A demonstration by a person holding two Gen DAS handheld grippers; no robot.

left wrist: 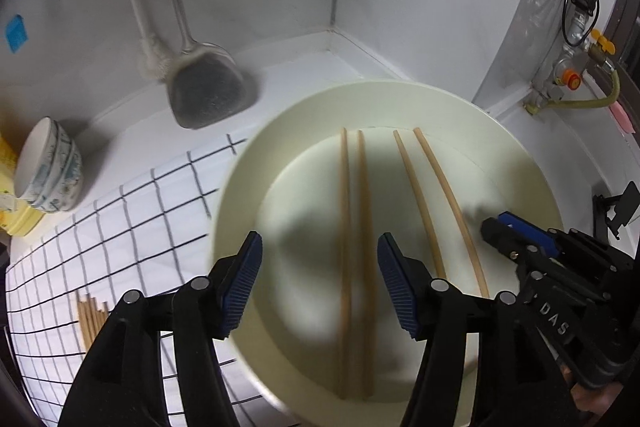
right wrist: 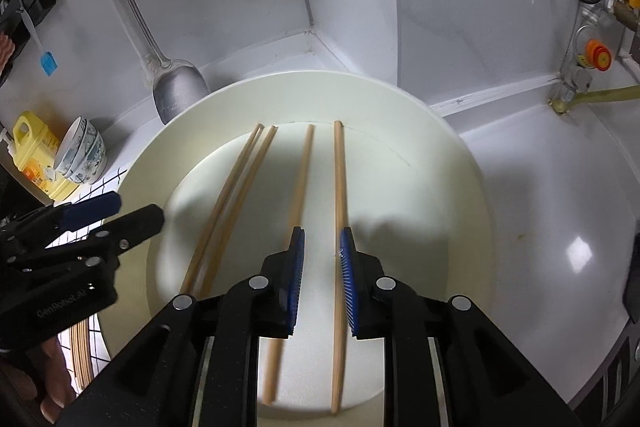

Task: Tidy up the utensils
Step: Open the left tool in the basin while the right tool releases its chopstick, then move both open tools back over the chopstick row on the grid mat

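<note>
Left wrist view, from left to right: a stack of patterned bowls [left wrist: 50, 169] lies tipped on its side by the wall, next to a yellow container [left wrist: 10, 183]. Below them a white cloth with a black grid [left wrist: 120, 227] covers the counter, and a bundle of loose chopsticks [left wrist: 90, 321] lies on it. A metal spatula [left wrist: 208, 95] hangs against the wall. A large cream plate [left wrist: 248, 187] fills the middle. Four wooden chopsticks lie on it, running away from the camera. The left pair [left wrist: 354, 227] lies close together, between the fingers of the left gripper [left wrist: 320, 285]. Those fingers are spread wide and touch neither stick. The right pair [left wrist: 436, 211] lies farther right, outside the left gripper's fingers. The right gripper [left wrist: 502, 227] reaches in from the right edge.

Right wrist view: the left gripper [right wrist: 120, 213] enters at the left edge. The right gripper [right wrist: 322, 283] hovers over the plate [right wrist: 440, 147] with a narrow gap between its blue pads. One chopstick [right wrist: 339, 187] runs just beside the right finger's pad [right wrist: 349, 283]; whether they touch cannot be told. Its partner [right wrist: 302, 171] passes under the left finger.
</note>
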